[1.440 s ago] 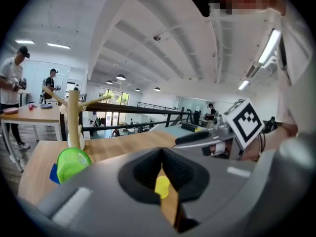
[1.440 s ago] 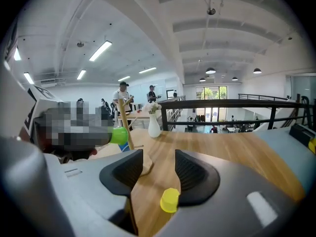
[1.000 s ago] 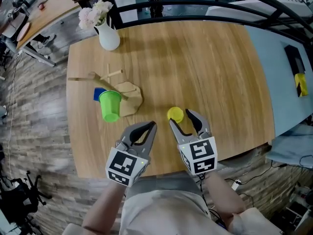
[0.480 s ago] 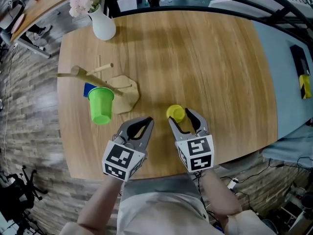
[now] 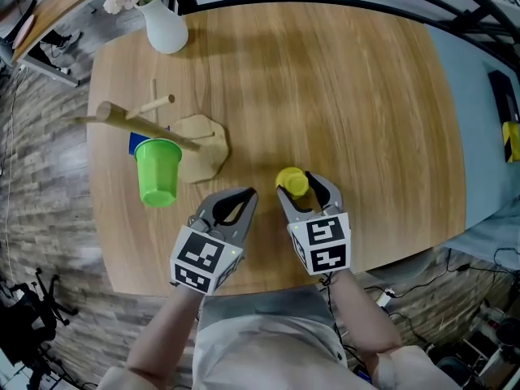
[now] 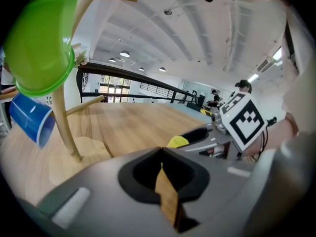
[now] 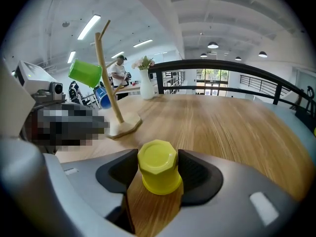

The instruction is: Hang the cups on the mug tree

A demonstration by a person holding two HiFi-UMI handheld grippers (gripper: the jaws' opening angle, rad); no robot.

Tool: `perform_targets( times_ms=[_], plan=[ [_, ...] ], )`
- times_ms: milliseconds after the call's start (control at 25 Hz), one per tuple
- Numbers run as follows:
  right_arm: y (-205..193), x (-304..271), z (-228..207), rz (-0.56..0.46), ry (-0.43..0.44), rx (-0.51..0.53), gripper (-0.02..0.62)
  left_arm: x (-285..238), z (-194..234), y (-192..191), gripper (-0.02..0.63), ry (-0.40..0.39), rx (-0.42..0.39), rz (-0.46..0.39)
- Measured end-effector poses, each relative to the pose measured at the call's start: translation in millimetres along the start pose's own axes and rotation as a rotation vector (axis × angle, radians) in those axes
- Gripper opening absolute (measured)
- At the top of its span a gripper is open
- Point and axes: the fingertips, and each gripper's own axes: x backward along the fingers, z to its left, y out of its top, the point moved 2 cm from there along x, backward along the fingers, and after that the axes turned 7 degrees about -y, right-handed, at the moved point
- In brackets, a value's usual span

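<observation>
A yellow cup (image 5: 292, 181) (image 7: 158, 167) stands upside down on the wooden table (image 5: 349, 96). My right gripper (image 5: 298, 187) (image 7: 158, 158) is low over the table with its jaws on either side of this cup; they have just been opening and stand open around it. My left gripper (image 5: 249, 194) (image 6: 161, 154) is shut and empty, just left of the right one. The wooden mug tree (image 5: 199, 146) (image 7: 111, 88) stands to the left, with a green cup (image 5: 158, 171) (image 6: 42, 43) and a blue cup (image 5: 138, 143) (image 6: 30, 118) hanging on its pegs.
A white vase with pink flowers (image 5: 164, 29) (image 7: 144, 89) stands at the table's far left corner. A black railing runs behind the table. The table's near edge lies just below both grippers. A light blue surface with a black and yellow object (image 5: 508, 120) lies at the right.
Both grippers have sunk toward the table. The right jaws have spread wider around the yellow cup. The left gripper stays shut.
</observation>
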Motion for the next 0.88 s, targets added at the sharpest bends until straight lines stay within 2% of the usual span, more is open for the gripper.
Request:
perform_targets(
  times_ms=[480,880],
  plan=[
    [7,4,-1,-0.007,0.045,0.010,0.255,3,-3,3,0.002,0.000,-0.023,0.027],
    [59,64,14,-0.082,0.086,0.030,0.255,44,-33,43,0.002,0.002,-0.036,-0.031]
  ],
)
